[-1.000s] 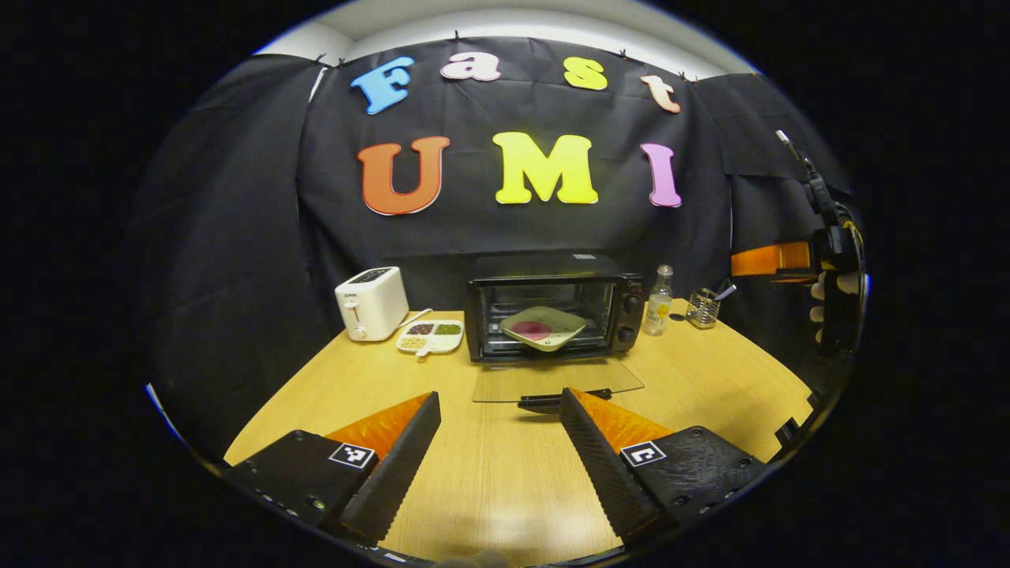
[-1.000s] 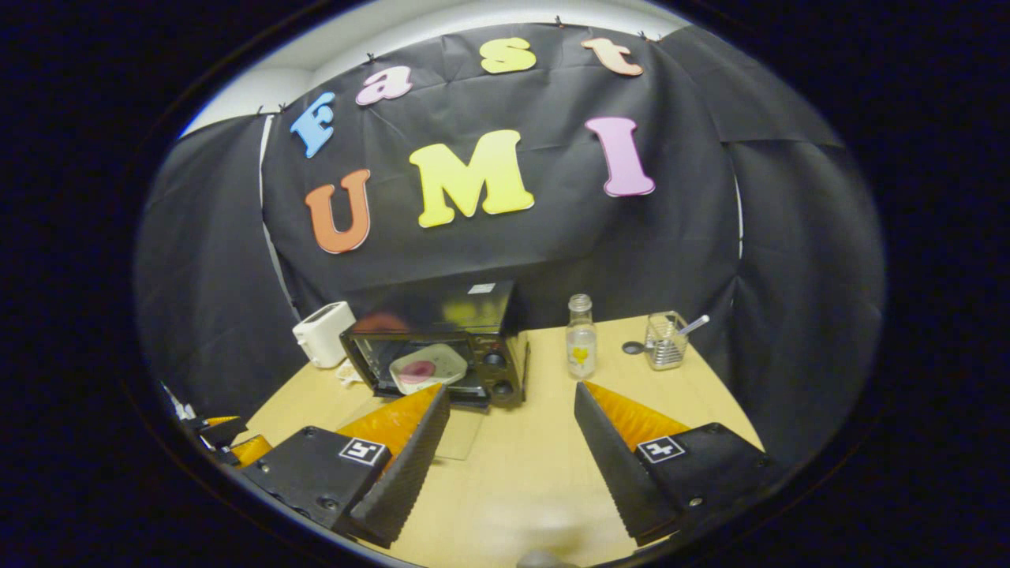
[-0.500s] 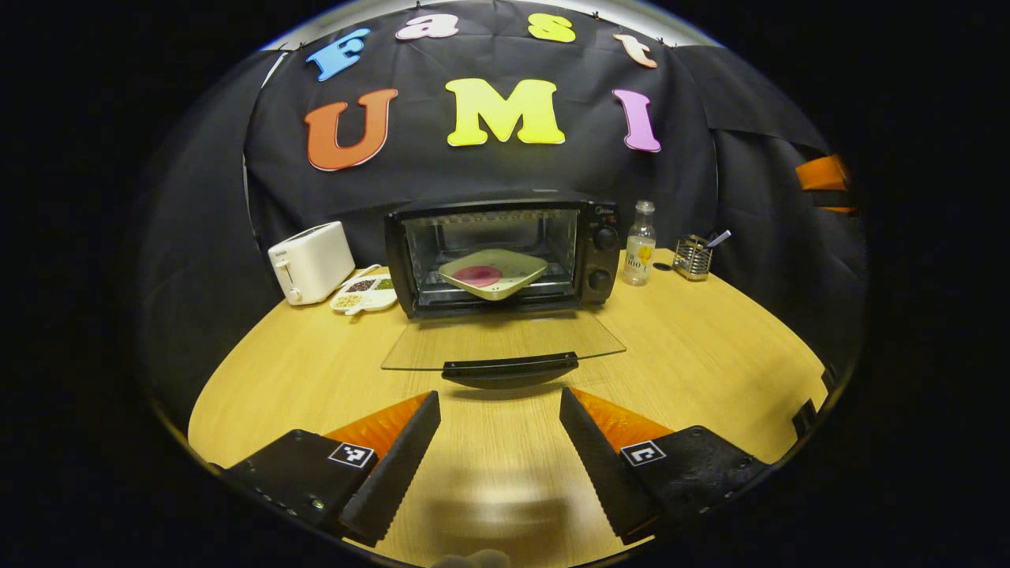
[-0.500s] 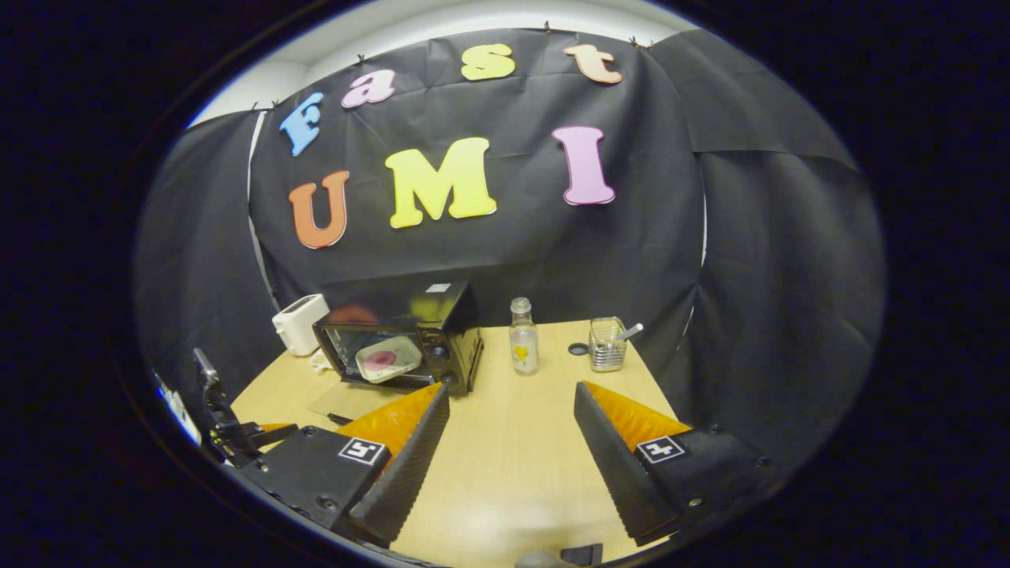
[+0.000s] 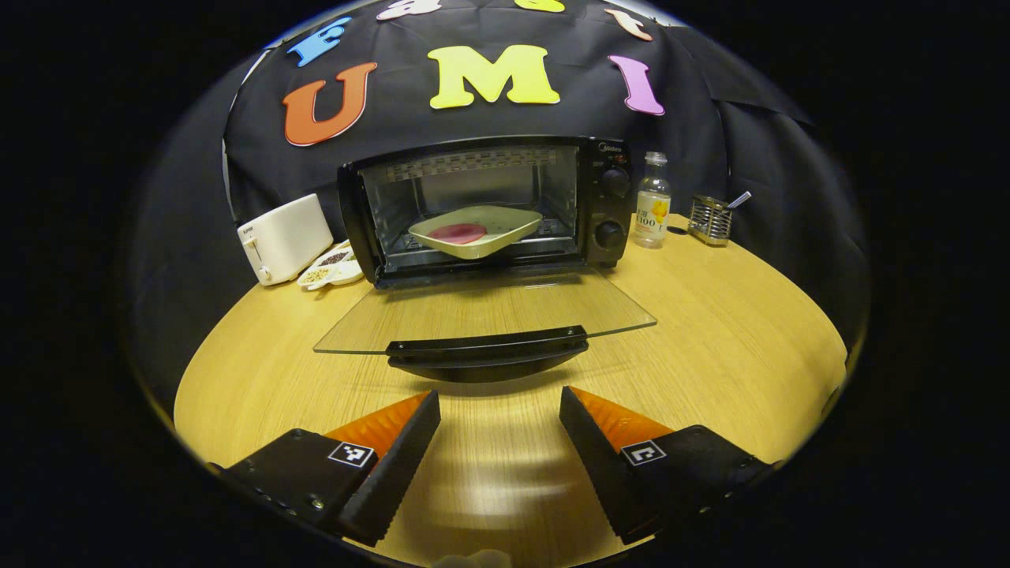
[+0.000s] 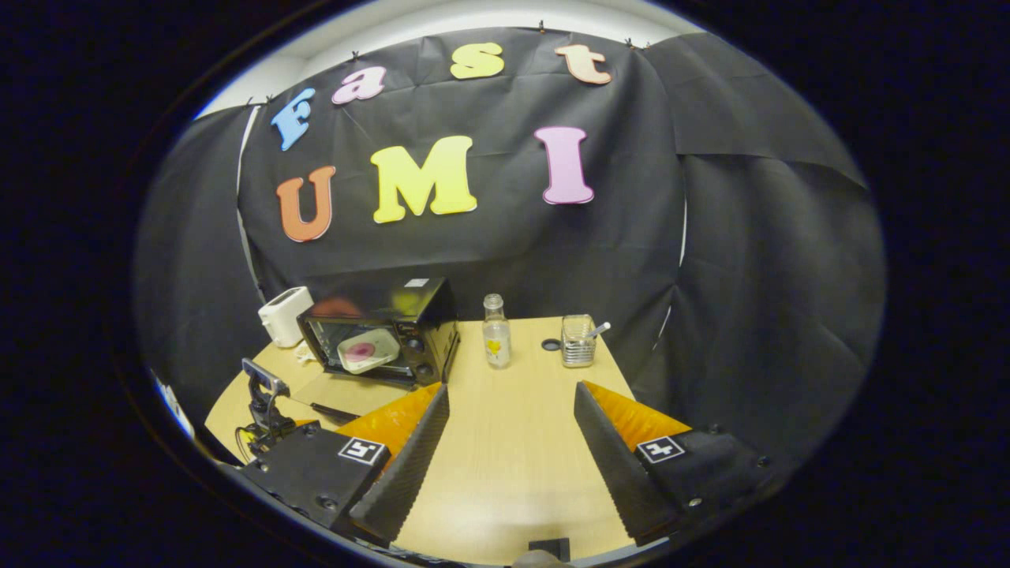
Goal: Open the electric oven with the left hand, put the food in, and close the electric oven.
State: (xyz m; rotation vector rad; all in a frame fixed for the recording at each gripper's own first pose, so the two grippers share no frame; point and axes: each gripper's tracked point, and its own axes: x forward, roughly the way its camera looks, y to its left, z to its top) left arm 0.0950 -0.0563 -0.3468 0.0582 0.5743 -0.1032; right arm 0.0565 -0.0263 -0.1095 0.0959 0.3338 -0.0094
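I see the oven standing open on the wooden bench, its glass door folded flat and the plate of food resting inside. My left gripper hovers just before the door handle, fingers wide and empty. My right gripper is likewise spread over bare bench, black cloth walling the booth.

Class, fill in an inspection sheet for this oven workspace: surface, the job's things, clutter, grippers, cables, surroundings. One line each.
Surface: wooden table, bare in front.
Job's things: oven with glass door folded down flat; plate of food on the rack inside.
Clutter: toaster, snack tray, bottle, wire holder.
Grippers: left gripper open, empty, facing the door handle; right gripper open, empty.
Cables: nothing seen.
Surroundings: black cloth wall.
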